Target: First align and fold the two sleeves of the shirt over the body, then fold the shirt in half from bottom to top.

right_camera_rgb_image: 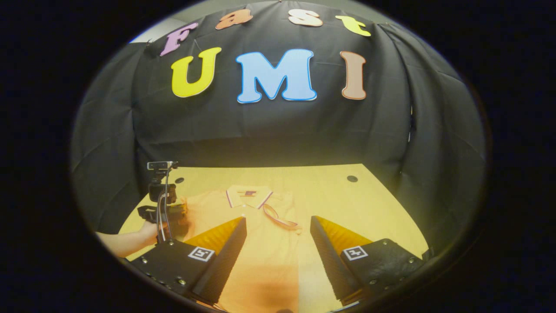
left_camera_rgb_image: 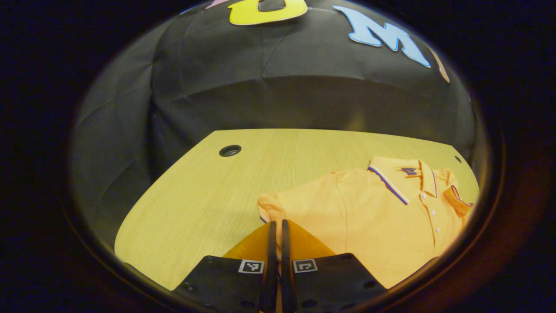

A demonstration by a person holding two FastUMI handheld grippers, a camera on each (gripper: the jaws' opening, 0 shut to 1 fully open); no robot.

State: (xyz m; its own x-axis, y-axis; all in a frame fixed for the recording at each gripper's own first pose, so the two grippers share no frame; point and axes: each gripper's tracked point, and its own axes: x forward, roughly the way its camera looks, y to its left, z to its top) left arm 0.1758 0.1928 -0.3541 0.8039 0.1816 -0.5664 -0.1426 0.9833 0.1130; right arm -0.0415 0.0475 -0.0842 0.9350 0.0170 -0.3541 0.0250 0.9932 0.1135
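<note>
On the wooden table (left_camera_rgb_image: 195, 195), the left gripper (left_camera_rgb_image: 276, 230) is pinching the shirt (left_camera_rgb_image: 369, 217) by its left sleeve (left_camera_rgb_image: 271, 206), the body lying rightward, while the right gripper (right_camera_rgb_image: 278, 230) is hovering with jaws apart.

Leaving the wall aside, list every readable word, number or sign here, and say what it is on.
None can be read.
Dark neck label on the orange polo shirt: too small to read.
Square black-and-white markers on the left tongs and right tongs: patterns, no words.

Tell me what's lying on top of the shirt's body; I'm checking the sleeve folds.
One sleeve lies folded over the shirt below the collar. The left gripper is pinching the other sleeve, hiding its cuff.
</note>
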